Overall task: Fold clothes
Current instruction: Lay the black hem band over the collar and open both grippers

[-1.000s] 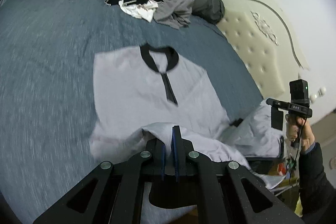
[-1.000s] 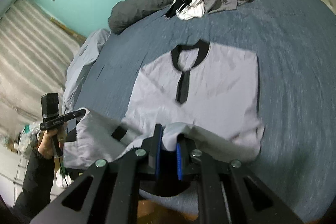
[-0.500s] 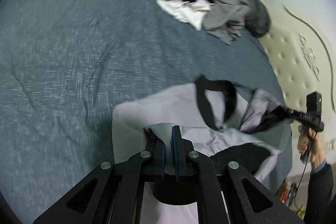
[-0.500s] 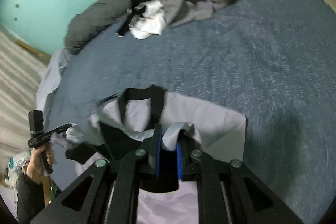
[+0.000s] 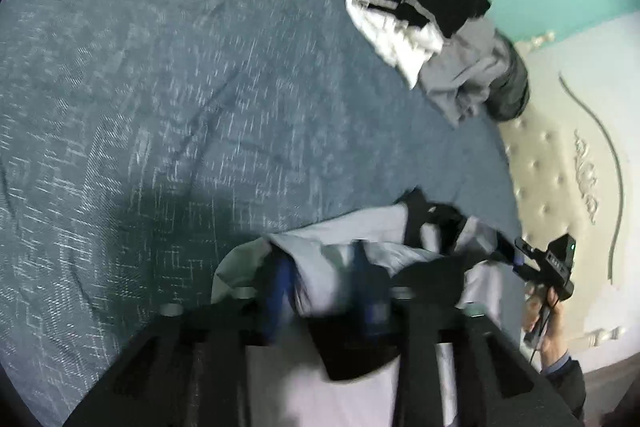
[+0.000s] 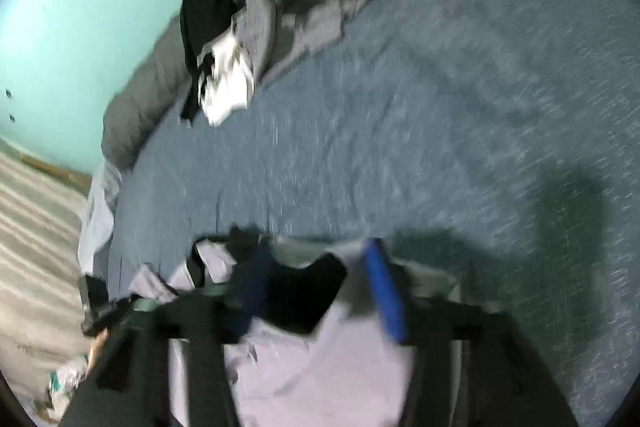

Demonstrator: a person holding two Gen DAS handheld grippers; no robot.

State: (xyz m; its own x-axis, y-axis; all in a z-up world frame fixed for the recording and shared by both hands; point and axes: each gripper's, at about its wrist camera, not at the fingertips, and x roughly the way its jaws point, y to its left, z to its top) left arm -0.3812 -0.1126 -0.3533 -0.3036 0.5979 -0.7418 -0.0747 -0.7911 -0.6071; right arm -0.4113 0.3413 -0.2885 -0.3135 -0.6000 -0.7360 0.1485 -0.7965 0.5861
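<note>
You are working over the wide bed with its blue-grey, heathered woven cover [image 5: 192, 115], a flat and slightly rumpled surface that will hold a fold well if you lay cloth down gently. On it, close under both cameras, is lying the pale lilac shirt with a black collar and placket [image 6: 320, 359], now doubled over on itself; its thin, limp fabric is bunching near the collar, so smooth it flat before making the next fold.

Farther up the bed, well apart from the shirt, a loose heap of black, white and grey garments [image 5: 416, 11] is waiting against a dark grey rolled duvet [image 6: 148, 99].

Your left gripper with blue-padded fingers [image 5: 324, 291] has just been opening its jaws: they are standing apart with the shirt's hem edge between them, no longer pinched. Your right gripper of the same make [image 6: 320, 291] is doing likewise, jaws parted over the folded edge.

To finish this release cleanly, you should be lifting both grippers straight off so the pads are not dragging the light cloth. I judge the fold to be roughly in place, though blur is hiding whether the edges are meeting evenly. Check the corner nearest your right hand [image 5: 548, 311] too.
</note>
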